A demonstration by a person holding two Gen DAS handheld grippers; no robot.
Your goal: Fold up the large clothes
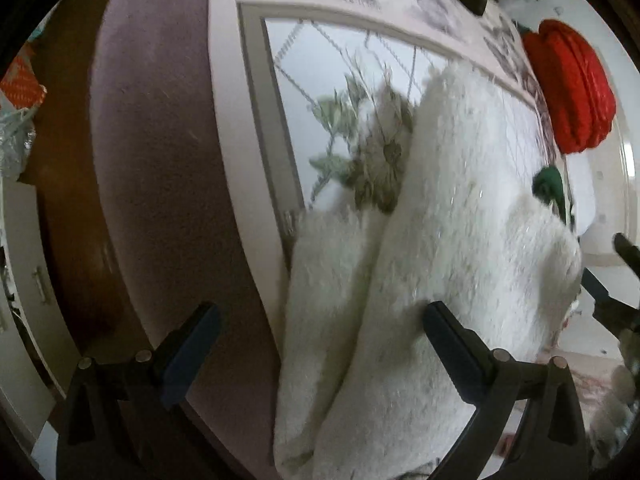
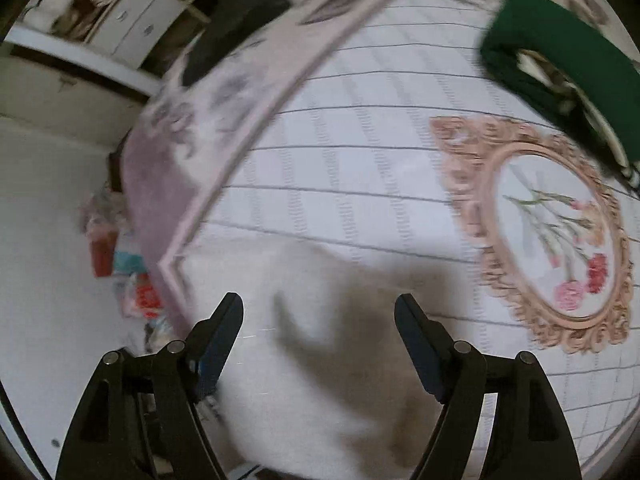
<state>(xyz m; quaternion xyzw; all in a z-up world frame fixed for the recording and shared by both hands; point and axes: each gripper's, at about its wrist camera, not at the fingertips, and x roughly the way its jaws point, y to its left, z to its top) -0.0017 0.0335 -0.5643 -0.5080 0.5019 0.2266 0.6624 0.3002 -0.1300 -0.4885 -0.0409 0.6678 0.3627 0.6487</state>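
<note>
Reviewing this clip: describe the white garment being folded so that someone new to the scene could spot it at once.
Start at the bed's patterned bedspread. The fluffy white garment lies on it in long folded rolls, right below the open left gripper. Unlike the red and green clothes nearby, it is shaggy and pure white.

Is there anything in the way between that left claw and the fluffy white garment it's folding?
Nothing visible. The open left claw hangs directly over the fluffy white garment, with no object between them.

Readable text: none in either view.
Bedspread [image 1: 224, 80] edge marks: small and blurred, cannot be read.
</note>
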